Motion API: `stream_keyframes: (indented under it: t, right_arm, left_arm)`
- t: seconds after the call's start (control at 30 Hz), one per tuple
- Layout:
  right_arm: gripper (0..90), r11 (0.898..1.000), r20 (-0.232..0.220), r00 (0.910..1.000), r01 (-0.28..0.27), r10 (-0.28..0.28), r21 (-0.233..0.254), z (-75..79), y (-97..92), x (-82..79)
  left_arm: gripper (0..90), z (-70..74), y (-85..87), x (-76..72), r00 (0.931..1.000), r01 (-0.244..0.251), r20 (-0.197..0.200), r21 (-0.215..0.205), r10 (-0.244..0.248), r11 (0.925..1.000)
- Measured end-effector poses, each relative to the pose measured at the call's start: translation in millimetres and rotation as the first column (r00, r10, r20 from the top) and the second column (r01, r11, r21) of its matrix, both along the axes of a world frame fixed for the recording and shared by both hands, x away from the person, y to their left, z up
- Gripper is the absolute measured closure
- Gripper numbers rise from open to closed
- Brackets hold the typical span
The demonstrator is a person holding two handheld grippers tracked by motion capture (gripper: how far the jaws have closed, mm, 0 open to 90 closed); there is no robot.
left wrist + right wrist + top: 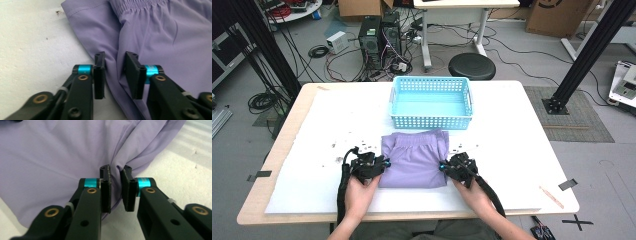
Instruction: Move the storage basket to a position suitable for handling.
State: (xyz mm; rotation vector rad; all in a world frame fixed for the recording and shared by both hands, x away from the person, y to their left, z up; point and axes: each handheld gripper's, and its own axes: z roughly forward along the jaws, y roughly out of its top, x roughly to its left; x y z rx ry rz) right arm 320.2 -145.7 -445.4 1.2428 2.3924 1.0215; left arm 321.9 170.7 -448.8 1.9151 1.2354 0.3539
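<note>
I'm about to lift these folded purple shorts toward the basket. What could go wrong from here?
The left gripper has its jaws apart around only a thin edge fold of the purple shorts, so it may slip off. The right gripper pinches a small bunch, so the fold could open. The blue basket sits close, and hanging cloth may catch its rim.

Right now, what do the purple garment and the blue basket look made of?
Purple garment: thin woven fabric, faint sheen, likely synthetic; soft folds and a gathered elastic waistband. Blue basket: moulded plastic by its look, with glossy, evenly perforated walls.
</note>
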Motion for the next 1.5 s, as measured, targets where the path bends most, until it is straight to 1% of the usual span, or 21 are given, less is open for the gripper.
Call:
stream_keyframes:
  t: [0.03,0.07,0.13,0.2,0.23,0.33,0.43,0.53,0.57,0.7,0.73,0.8,0.83,0.87,0.9,1.03,1.2,1.33,1.4,1.47,1.5]
  right_arm:
    - [82.3,1.0,-0.001,1.0,-0.006,0.006,0.004,-0.1,-0.5,0.6]
    - [82.9,1.0,-0.013,0.9999,-0.005,0.005,0.008,0.3,-1.3,0.8]
    - [83.7,1.0,-0.019,0.9998,-0.009,0.01,0.015,0.5,-3.0,1.8]
    - [84.3,1.0,-0.019,0.9997,-0.013,0.013,0.015,0.8,-4.1,1.9]
    - [84.5,1.0,-0.023,0.9997,-0.011,0.011,0.017,1.1,-5.2,1.8]
    - [84.6,1.0,-0.027,0.9996,-0.005,0.006,0.013,1.9,-10.6,1.2]
    - [84.6,1.0,-0.029,0.9996,0.003,-0.003,0.013,3.2,-22.0,1.0]
    - [84.6,0.999,-0.041,0.9988,0.026,-0.026,0.02,4.7,-36.5,-1.1]
    - [84.6,1.0,-0.037,0.9991,0.023,-0.022,0.019,5.1,-42.2,-2.2]
    - [84.6,0.999,-0.042,0.9984,0.038,-0.037,0.026,6.8,-61.1,-10.8]
    - [84.5,0.999,-0.043,0.9982,0.043,-0.041,0.028,7.1,-65.2,-13.2]
    - [84.5,0.998,-0.044,0.998,0.048,-0.047,0.03,7.7,-72.5,-18.4]
    - [84.5,0.999,-0.04,0.9982,0.045,-0.044,0.029,7.8,-75.7,-20.5]
    - [84.5,0.999,-0.038,0.9983,0.046,-0.045,0.028,7.8,-78.2,-22.9]
    - [84.5,0.999,-0.033,0.9986,0.041,-0.04,0.024,7.6,-81.5,-25.6]
    - [84.4,0.999,-0.034,0.9986,0.043,-0.042,0.025,6.7,-87.6,-35.4]
    - [84.4,0.999,-0.023,0.9994,0.027,-0.026,0.023,6.7,-91.7,-46.3]
    - [84.4,1.0,-0.021,0.9996,0.017,-0.016,0.014,5.5,-93.7,-54.4]
    - [84.3,1.0,-0.02,0.9997,0.014,-0.013,0.018,5.3,-94.9,-57.3]
    - [84.3,1.0,-0.028,0.9994,0.021,-0.02,0.023,5.7,-95.7,-59.9]
    - [84.3,1.0,-0.023,0.9996,0.018,-0.018,0.021,5.5,-96.3,-60.2]
  left_arm:
    - [83.9,-1.1,-0.4,1.8,0.9998,0.015,-0.014,-0.024,-0.015,0.9996]
    - [84.3,-1.0,-3.6,2.0,0.9998,0.017,-0.011,-0.028,-0.017,0.9995]
    - [84.7,-0.1,-10.0,3.3,0.9997,0.026,-0.002,-0.006,-0.026,0.9996]
    - [85.0,0.0,-13.2,4.9,0.9993,0.037,-0.001,-0.003,-0.037,0.9993]
    - [85.2,-0.5,-14.9,6.0,0.9993,0.037,0.001,-0.013,-0.037,0.9992]
    - [85.4,-0.4,-18.5,7.6,0.9985,0.052,-0.013,-0.033,-0.052,0.9981]
    - [85.5,-0.7,-27.0,7.1,0.9963,0.082,-0.019,-0.049,-0.084,0.9954]
    - [85.5,-0.6,-39.3,5.1,0.9921,0.123,-0.022,-0.049,-0.124,0.9913]
    - [85.6,-0.5,-43.4,4.2,0.9902,0.136,-0.027,-0.05,-0.137,0.9895]
    - [85.6,-0.7,-57.2,1.0,0.9827,0.18,-0.031,-0.061,-0.183,0.9817]
    - [85.6,-1.0,-60.8,-0.2,0.9818,0.185,-0.029,-0.068,-0.187,0.9804]
    - [85.6,-0.6,-65.9,-2.4,0.9769,0.209,-0.034,-0.061,-0.211,0.9761]
    - [85.6,-0.6,-68.7,-4.0,0.9761,0.212,-0.033,-0.065,-0.215,0.9751]
    - [85.6,-0.5,-71.1,-5.9,0.9735,0.223,-0.036,-0.067,-0.226,0.9725]
    - [85.7,-0.4,-72.0,-7.3,0.971,0.234,-0.034,-0.058,-0.237,0.9704]
    - [85.7,0.0,-75.0,-14.4,0.964,0.26,-0.04,-0.059,-0.263,0.9637]
    - [85.7,0.5,-75.9,-23.8,0.956,0.288,-0.044,-0.055,-0.29,0.9562]
    - [85.7,0.7,-77.9,-30.5,0.9522,0.301,-0.04,-0.051,-0.303,0.9524]
    - [85.7,0.9,-78.7,-32.8,0.9494,0.31,-0.038,-0.043,-0.312,0.9497]
    - [85.7,0.9,-79.5,-35.3,0.9487,0.312,-0.039,-0.045,-0.314,0.949]
    - [85.7,0.9,-79.8,-36.5,0.9475,0.316,-0.04,-0.043,-0.317,0.9479]
